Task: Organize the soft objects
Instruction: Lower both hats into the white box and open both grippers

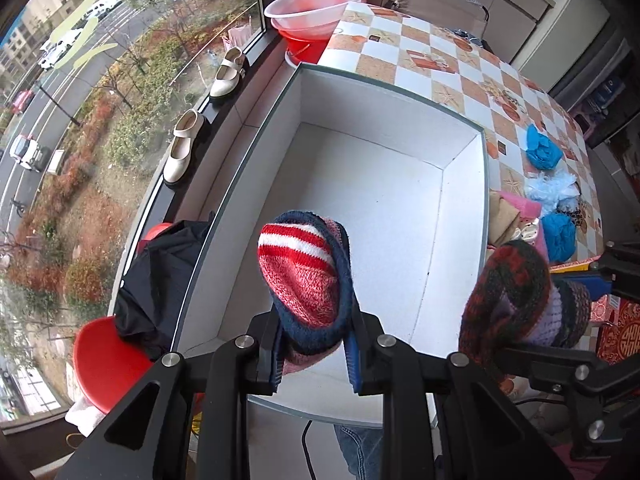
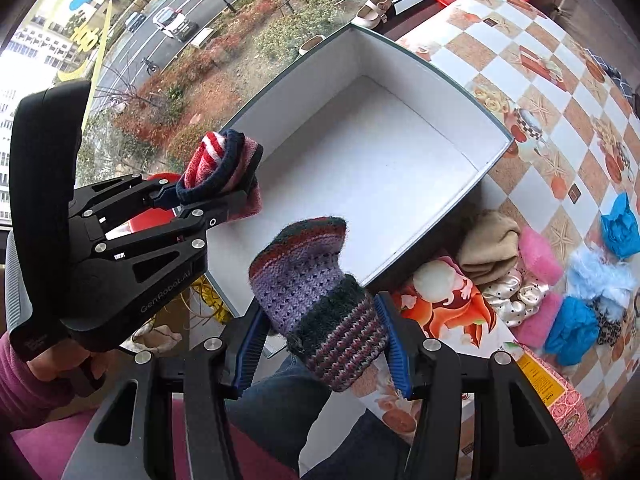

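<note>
Left wrist view shows my left claw (image 1: 314,344) clamping a red-striped knit (image 1: 300,268) and my right claw (image 2: 322,344) a purple knit (image 2: 308,280) over the empty white box (image 1: 256,184), so next I lower and release.

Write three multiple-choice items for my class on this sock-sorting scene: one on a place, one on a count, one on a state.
1. Where do the loose soft things lie?
A. inside the box
B. on the checked table beside the box
C. on the windowsill

2. How many cream shoes stand on the windowsill?
A. one
B. two
C. four

3. What is the state of the white box?
A. empty
B. half full
C. covered by a lid

Answers:
1 B: the beige cloth and pink sponge sit on the table, outside the white box.
2 B: two cream shoes show on the sill.
3 A: its bare white floor shows; the left claw holds the red striped sock and the right claw the purple sock above it.
</note>
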A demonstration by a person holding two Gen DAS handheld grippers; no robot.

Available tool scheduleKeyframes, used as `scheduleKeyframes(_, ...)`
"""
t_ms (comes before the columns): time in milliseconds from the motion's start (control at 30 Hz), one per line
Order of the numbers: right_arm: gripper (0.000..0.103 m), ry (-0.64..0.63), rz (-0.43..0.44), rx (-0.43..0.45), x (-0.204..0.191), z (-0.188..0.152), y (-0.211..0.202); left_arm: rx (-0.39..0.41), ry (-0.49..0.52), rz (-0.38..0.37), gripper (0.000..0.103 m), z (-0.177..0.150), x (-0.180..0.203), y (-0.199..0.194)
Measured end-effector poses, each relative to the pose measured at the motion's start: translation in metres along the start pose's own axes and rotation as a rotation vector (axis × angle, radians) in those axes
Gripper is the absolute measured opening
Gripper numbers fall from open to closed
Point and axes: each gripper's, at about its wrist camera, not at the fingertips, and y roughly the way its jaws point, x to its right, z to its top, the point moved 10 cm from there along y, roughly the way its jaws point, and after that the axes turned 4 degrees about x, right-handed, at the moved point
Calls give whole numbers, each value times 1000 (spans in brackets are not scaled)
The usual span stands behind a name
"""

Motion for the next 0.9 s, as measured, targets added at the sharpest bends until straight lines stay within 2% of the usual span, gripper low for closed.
scheduleKeyframes(200, 54, -2, 2, -26, 0, 4, 6, -3, -28, 7, 27, 1, -8, 3)
scheduleKeyframes(900, 54, -25, 2, -54, -10, 4, 16, -28, -33, 8, 27, 0, -15, 14)
